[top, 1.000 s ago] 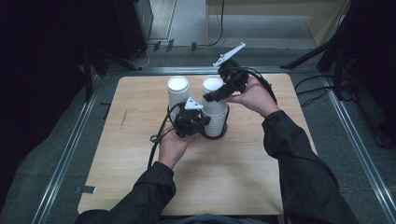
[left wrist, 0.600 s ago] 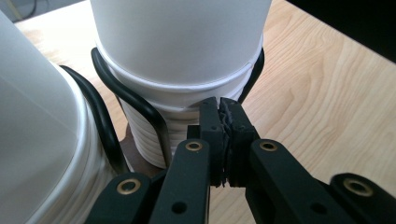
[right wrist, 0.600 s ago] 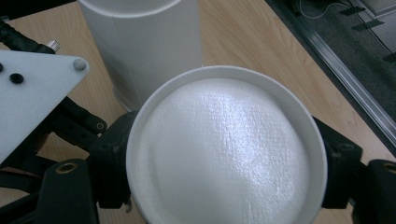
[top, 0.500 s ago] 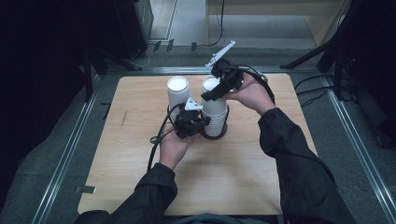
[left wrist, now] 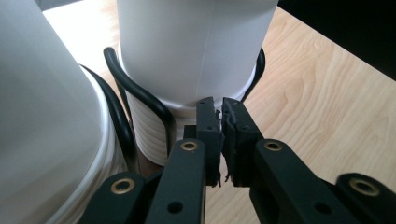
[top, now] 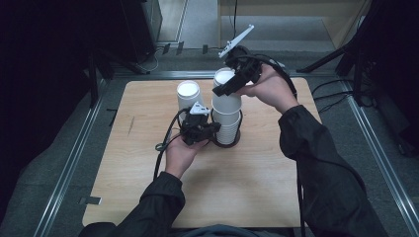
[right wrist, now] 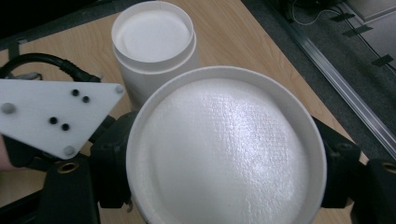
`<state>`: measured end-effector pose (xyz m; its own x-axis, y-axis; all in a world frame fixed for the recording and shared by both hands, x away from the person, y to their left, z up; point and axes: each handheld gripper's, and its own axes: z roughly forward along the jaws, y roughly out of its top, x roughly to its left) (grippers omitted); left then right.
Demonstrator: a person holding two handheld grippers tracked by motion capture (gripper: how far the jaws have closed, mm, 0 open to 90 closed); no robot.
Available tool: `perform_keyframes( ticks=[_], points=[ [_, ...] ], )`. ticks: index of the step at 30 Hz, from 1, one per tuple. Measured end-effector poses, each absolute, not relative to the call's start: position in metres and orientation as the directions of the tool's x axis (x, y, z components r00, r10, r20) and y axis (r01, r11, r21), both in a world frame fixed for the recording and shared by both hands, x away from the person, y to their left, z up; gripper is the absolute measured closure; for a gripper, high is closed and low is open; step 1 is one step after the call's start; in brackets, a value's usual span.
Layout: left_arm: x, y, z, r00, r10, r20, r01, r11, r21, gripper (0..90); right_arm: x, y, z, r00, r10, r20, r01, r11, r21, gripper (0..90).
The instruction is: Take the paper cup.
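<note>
My right gripper [top: 228,89] has its jaws clamped around the top cup [right wrist: 226,149], upside down, one jaw on each side. They have just narrowed onto it. The cup sits partly raised on the stack [top: 227,126] mid-counter [top: 257,197]. My left gripper [left wrist: 222,126] is low at the stack's base, jaws all but closed with nothing clearly between them, tips against the black holder ring [left wrist: 140,95], probably touching it. A second upturned cup [top: 188,94] stands just left of the stack.
</note>
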<state>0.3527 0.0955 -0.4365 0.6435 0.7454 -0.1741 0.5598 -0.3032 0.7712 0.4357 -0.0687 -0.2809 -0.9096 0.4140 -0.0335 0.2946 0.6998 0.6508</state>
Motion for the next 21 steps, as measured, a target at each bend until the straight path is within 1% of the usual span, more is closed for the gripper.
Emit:
perform_keyframes(
  ticks=[2,6,7,8,9,10,11,14,15,16,17,18,19,20,21],
  points=[
    [0.352,0.100,-0.435,0.650,0.738,-0.182,0.561,-0.304,0.770,83.5,0.431,-0.068,-0.272,-0.916,0.395,-0.062,0.263,0.712,0.651,24.3],
    [0.351,0.103,-0.433,0.662,0.728,-0.178,0.560,-0.323,0.763,81.9,0.428,-0.069,-0.261,-0.912,0.405,-0.066,0.267,0.708,0.654,24.3],
    [0.349,0.104,-0.432,0.668,0.720,-0.186,0.562,-0.326,0.760,80.1,0.426,-0.070,-0.254,-0.911,0.406,-0.067,0.267,0.706,0.656,24.4],
    [0.349,0.104,-0.432,0.668,0.720,-0.186,0.562,-0.326,0.760,79.6,0.426,-0.070,-0.254,-0.911,0.406,-0.067,0.267,0.706,0.656,24.4],
    [0.347,0.106,-0.429,0.687,0.697,-0.205,0.559,-0.328,0.761,79.5,0.424,-0.072,-0.247,-0.908,0.414,-0.068,0.274,0.708,0.651,24.4],
    [0.347,0.106,-0.429,0.687,0.697,-0.205,0.559,-0.328,0.761,79.6,0.424,-0.072,-0.247,-0.908,0.414,-0.068,0.274,0.708,0.651,24.4],
    [0.345,0.108,-0.426,0.700,0.680,-0.219,0.554,-0.323,0.768,79.3,0.422,-0.077,-0.238,-0.908,0.412,-0.072,0.267,0.704,0.658,24.4],
    [0.342,0.109,-0.423,0.713,0.672,-0.200,0.538,-0.341,0.771,76.0,0.419,-0.085,-0.228,-0.905,0.421,-0.055,0.280,0.689,0.668,24.4],
    [0.341,0.109,-0.422,0.725,0.665,-0.181,0.531,-0.372,0.761,74.8,0.416,-0.090,-0.222,-0.905,0.422,-0.048,0.288,0.692,0.662,24.4],
    [0.341,0.109,-0.422,0.725,0.665,-0.181,0.531,-0.372,0.761,72.8,0.416,-0.090,-0.222,-0.905,0.422,-0.048,0.288,0.692,0.662,24.4],
    [0.340,0.110,-0.422,0.738,0.654,-0.164,0.524,-0.404,0.750,70.1,0.411,-0.095,-0.222,-0.909,0.415,-0.033,0.297,0.701,0.649,24.4],
    [0.340,0.110,-0.422,0.738,0.654,-0.164,0.524,-0.404,0.750,68.1,0.411,-0.095,-0.222,-0.909,0.415,-0.033,0.297,0.701,0.649,24.4],
    [0.339,0.112,-0.422,0.748,0.642,-0.168,0.523,-0.415,0.744,66.1,0.403,-0.098,-0.226,-0.910,0.412,-0.031,0.299,0.708,0.640,24.4],
    [0.339,0.112,-0.422,0.748,0.642,-0.168,0.523,-0.415,0.744,66.0,0.403,-0.098,-0.226,-0.910,0.412,-0.031,0.299,0.708,0.640,24.4],
    [0.339,0.113,-0.422,0.752,0.636,-0.173,0.523,-0.417,0.743,64.6,0.395,-0.103,-0.230,-0.913,0.408,-0.017,0.300,0.697,0.651,24.4]
  ],
)
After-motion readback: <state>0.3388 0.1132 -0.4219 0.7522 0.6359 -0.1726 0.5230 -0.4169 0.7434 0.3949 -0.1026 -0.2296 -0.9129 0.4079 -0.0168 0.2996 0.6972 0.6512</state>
